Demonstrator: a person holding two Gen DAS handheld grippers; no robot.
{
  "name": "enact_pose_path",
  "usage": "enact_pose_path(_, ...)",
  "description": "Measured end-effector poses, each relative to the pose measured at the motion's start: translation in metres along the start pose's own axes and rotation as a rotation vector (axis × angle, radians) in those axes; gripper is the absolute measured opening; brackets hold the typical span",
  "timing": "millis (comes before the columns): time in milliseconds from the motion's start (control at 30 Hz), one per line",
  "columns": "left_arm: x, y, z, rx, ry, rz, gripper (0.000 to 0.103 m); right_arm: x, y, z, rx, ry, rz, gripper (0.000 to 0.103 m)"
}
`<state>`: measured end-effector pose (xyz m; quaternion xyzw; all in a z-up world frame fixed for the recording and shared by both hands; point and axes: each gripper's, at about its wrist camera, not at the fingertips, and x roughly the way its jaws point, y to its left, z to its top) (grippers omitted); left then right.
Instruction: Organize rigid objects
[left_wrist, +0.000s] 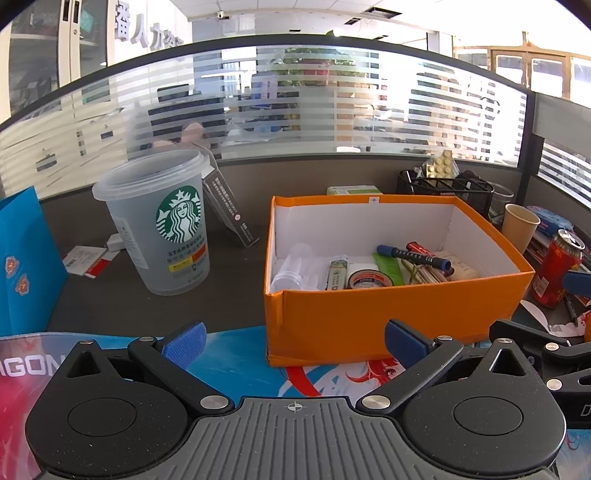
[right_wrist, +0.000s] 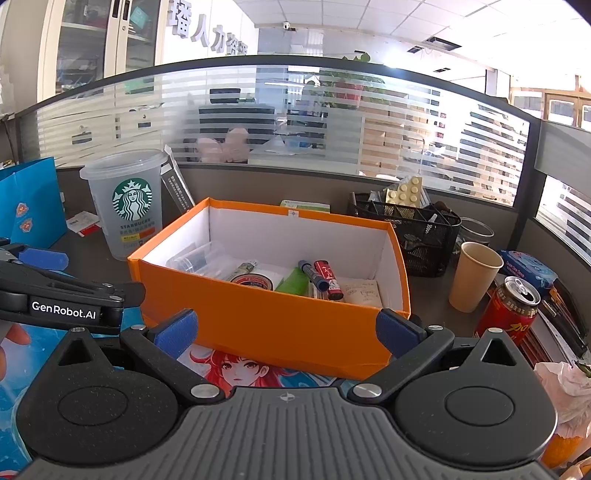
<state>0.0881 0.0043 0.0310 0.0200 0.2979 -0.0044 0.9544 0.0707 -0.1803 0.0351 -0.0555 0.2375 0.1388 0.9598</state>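
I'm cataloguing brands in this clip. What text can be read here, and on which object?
"STARBUCKS": on the translucent plastic cup, under its green logo.
"GenRobot.AI": on the black body of the left tongs, seen in the right wrist view.
"AGON": cut-off letters on the printed desk mat.
Large white wall characters: partly cut off.
Red drink can, tape roll, markers: too small or blurred.

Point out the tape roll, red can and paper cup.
tape roll (left_wrist: 370, 279), left wrist view, top face.
red can (right_wrist: 511, 308), right wrist view, side wall.
paper cup (right_wrist: 474, 282), right wrist view, outer wall.
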Motion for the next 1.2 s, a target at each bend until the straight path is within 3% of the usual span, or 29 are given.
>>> enact_pose_path(633,-0.001,-0.01,-0.001,0.018,0.006,-0.014,0.103,0.003,-0.006,-0.005,0.007,0.015,-0.012,0.103)
enact_pose_path(1000,-0.011,-0.014,-0.005,0.052,-0.055,-0.016,0.103,0.004,-0.006,-0.008,0.019,0.023,-0.007,0.103)
enact_pose_path(1200,-0.005,-0.01,-0.006,0.032,-0.021,-0.006,0.103,0.005,-0.005,-0.008,0.017,0.025,-0.016,0.103)
